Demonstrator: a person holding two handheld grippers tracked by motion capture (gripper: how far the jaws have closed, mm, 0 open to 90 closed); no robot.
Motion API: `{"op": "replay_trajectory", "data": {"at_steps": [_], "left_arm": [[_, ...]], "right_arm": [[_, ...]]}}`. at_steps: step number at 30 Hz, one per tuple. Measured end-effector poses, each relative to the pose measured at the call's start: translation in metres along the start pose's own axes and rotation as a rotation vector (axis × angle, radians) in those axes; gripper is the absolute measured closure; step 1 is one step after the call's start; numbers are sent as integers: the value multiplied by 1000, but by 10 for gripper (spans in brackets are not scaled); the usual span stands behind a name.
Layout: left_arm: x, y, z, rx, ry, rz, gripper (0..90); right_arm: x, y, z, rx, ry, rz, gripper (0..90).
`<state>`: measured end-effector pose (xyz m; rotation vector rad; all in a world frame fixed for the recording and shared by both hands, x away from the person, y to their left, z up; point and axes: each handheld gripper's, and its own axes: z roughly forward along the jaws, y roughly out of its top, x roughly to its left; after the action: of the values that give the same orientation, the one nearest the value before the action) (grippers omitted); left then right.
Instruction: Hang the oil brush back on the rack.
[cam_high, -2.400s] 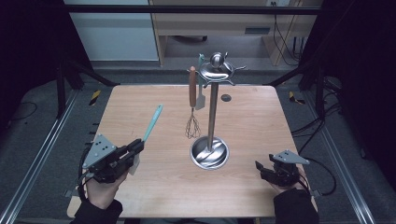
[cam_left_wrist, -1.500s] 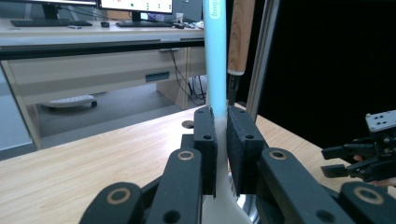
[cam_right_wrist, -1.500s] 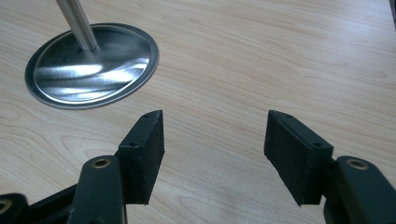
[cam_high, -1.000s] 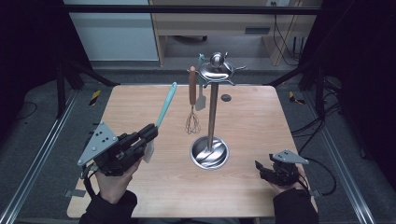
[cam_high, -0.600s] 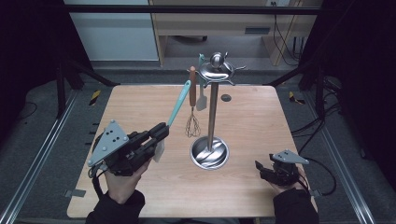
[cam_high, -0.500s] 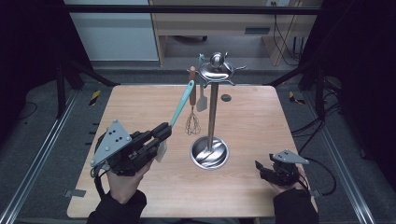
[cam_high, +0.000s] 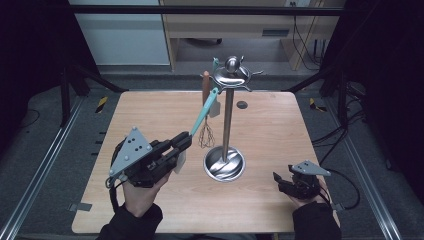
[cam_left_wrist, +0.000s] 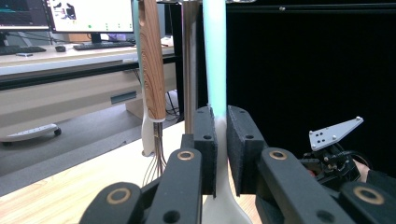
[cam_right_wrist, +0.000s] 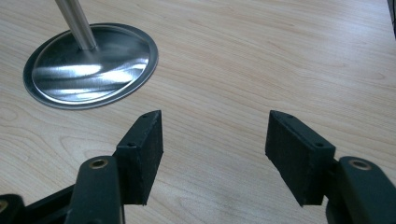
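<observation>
Clamping a teal-handled utensil (cam_high: 203, 114) between both jaws, left hand-held gripper (cam_high: 184, 141) at lower left of centre in the high view, raised above the wooden worktop (cam_high: 150, 110). Handle slanting up and to the right toward the top of the steel utensil stand (cam_high: 227, 125), its far end close beside the stand's hooked crown at upper centre; whether touching, hard to tell. Seen along the left gripper's own jaws: pale neck of the utensil (cam_left_wrist: 219, 154) pinched between the black pads (cam_left_wrist: 205, 140), teal shaft rising out of the top of the frame, steel pole (cam_left_wrist: 189, 70) just behind it. Hanging from the stand, a wood-handled whisk (cam_high: 205, 120), wires near the round base (cam_high: 224, 164); same whisk (cam_left_wrist: 152, 84) at centre left in the left gripper view. Another small pale utensil hanging beside it, too indistinct to name. Resting low at lower right of the high view, right hand-held gripper (cam_high: 278, 178), well apart from the stand. Jaws spread wide in the right gripper view (cam_right_wrist: 212, 140), nothing between them but bare worktop (cam_right_wrist: 280, 56), stand base (cam_right_wrist: 91, 63) at upper left.
</observation>
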<state>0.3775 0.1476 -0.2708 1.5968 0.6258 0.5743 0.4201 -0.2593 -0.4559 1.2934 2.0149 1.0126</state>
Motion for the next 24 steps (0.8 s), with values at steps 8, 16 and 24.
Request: {"op": "replay_trajectory", "data": {"at_steps": [8, 16, 24], "left_arm": [[-1, -2, 5, 14, 4, 6, 821], [-1, -3, 10, 30, 9, 6, 820], [-1, -5, 17, 50, 18, 14, 820]], "right_arm": [[0, 0, 0, 0, 0, -1, 369], [0, 0, 0, -1, 1, -2, 369], [1, 0, 0, 2, 5, 4, 369]]}}
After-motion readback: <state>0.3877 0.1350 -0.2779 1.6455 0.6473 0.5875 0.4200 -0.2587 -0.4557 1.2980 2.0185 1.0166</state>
